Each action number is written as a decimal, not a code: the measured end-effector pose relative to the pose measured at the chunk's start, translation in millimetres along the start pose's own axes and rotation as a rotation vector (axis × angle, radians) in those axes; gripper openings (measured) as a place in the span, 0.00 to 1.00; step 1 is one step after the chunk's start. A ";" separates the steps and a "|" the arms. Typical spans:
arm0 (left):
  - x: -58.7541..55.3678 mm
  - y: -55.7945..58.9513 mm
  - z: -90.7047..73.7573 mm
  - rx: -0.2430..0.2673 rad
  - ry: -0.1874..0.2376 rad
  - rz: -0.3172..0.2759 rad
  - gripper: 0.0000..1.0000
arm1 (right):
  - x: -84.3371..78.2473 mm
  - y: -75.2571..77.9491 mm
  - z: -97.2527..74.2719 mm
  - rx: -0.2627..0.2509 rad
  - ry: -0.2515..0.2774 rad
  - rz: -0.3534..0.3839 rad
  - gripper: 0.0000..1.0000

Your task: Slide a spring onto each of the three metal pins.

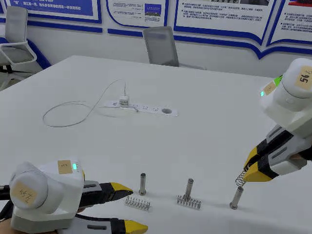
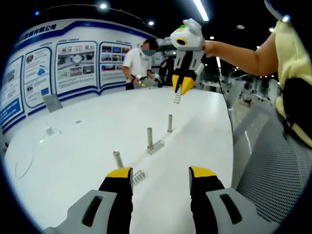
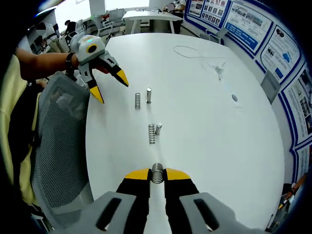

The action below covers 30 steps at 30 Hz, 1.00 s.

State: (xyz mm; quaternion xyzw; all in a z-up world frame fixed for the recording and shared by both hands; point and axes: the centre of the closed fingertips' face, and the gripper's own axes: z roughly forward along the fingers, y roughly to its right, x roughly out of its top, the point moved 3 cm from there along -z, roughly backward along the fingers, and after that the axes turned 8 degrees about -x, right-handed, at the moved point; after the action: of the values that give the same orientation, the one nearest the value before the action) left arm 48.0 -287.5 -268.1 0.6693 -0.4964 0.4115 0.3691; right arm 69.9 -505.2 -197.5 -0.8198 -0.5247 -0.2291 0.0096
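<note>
Nearest the person, low at the left of the head view, the left gripper [image 1: 134, 207] lies close over the white worktop [image 1: 204, 141], its yellow-tipped jaws apart with nothing between them. Just beyond its tips a loose spring [image 1: 138, 203] lies flat on the worktop, just beside the foot of the left pin [image 1: 142, 184], which stands upright. To the right, a second loose spring [image 1: 189, 201] lies flat just in front of the middle pin [image 1: 188, 188], also upright. Further right stands the right pin [image 1: 236, 197], bare.

Just above that pin, the right gripper [image 1: 249, 174] points down and to the left, its jaws clamped on a third spring [image 1: 240, 180]. The spring's free end hangs below the tips, near the pin's top. The left gripper view shows this spring end clear of the pin.

Farther back on the worktop lies a white power strip [image 1: 146, 107] with a plug in it. A thin white cable [image 1: 73, 109] loops off from it to the left. Beyond the far edge stands a grey chair [image 1: 163, 46], another chair [image 1: 14, 34] at the left, and a wall of blue-framed boards [image 1: 219, 14].
</note>
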 end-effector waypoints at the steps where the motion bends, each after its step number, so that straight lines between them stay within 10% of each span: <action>1: -0.3 -0.2 -0.3 0.002 0.001 -0.001 0.47 | -1.4 2.0 0.5 -0.003 -0.007 0.001 0.12; 30: -8.3 -3.9 -2.1 0.022 -0.003 -0.028 0.52 | -24.8 15.2 42.6 0.025 -0.135 0.011 0.12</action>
State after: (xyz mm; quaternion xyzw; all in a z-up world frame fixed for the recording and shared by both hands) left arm 50.0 -281.6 -275.2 0.6809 -0.4828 0.4110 0.3666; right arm 90.0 -522.3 -241.8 -0.8362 -0.5224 -0.1664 -0.0141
